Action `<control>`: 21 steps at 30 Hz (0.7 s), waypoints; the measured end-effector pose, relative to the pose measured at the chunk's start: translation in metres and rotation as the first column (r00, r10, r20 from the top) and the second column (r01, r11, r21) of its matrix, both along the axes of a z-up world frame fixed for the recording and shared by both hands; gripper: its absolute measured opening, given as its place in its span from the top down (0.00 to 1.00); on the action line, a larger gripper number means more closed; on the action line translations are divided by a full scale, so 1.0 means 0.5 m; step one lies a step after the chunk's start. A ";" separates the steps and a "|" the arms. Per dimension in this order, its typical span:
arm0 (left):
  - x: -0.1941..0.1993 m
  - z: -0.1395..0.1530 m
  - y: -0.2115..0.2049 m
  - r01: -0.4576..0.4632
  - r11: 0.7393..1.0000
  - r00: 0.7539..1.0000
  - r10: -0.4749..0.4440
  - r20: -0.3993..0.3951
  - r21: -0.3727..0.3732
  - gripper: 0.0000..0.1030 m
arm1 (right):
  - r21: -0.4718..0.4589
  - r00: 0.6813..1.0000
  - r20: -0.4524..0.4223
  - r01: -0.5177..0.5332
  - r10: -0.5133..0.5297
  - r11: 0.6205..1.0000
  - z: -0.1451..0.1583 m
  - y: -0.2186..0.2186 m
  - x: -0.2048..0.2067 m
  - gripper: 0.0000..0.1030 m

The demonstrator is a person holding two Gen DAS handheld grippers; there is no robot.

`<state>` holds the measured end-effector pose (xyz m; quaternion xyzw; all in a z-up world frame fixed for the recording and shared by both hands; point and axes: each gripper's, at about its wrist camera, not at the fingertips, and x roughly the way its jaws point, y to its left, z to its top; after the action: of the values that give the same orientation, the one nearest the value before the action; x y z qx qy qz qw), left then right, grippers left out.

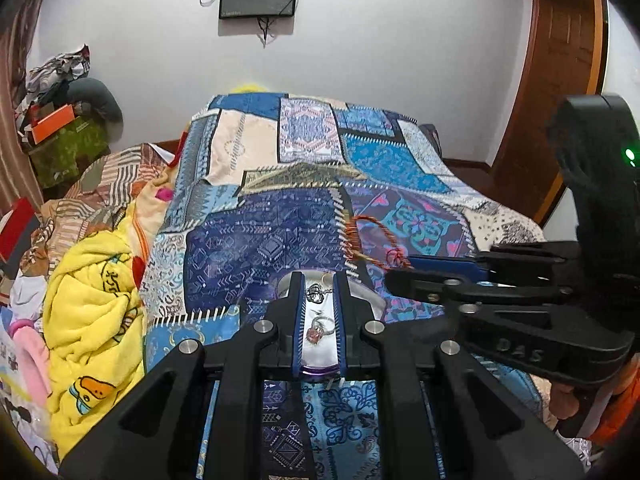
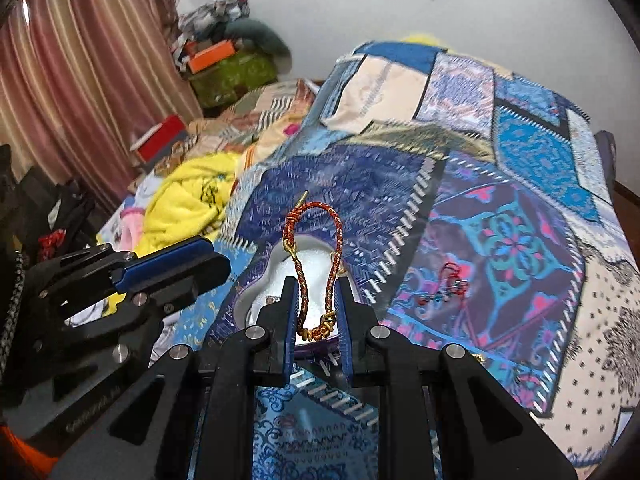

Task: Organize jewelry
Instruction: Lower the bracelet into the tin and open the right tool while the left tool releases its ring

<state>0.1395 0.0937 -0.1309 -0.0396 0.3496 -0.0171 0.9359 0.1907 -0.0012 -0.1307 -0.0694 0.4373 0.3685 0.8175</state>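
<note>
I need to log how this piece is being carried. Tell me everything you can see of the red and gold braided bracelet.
The braided bracelet is a cord of red and gold threads with gold knots at its ends. It forms a long loop, pinched near its knotted end between the fingers of the right gripper, the loop reaching forward over the white jewelry dish on the patchwork bedspread.

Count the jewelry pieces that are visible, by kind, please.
Rings: 1, silver ring with pink stone in the white-lined jewelry box.
Pendants: 1, silver heart pendant in the box.
Bracelets: 2, red-gold braided cord bracelet in the right gripper; small red beaded bracelet on the patchwork quilt.
Total: 4
</note>
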 end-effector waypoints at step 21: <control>0.045 -0.092 0.021 0.008 0.997 0.994 -0.016 -0.112 -0.070 0.89 | -0.075 0.988 -0.110 -0.117 0.108 0.990 -0.057 0.025 0.044 0.78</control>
<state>0.1622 0.1043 -0.1767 -0.0710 0.4014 -0.0328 0.9126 0.2128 0.0112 -0.1592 -0.1077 0.4899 0.3992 0.7675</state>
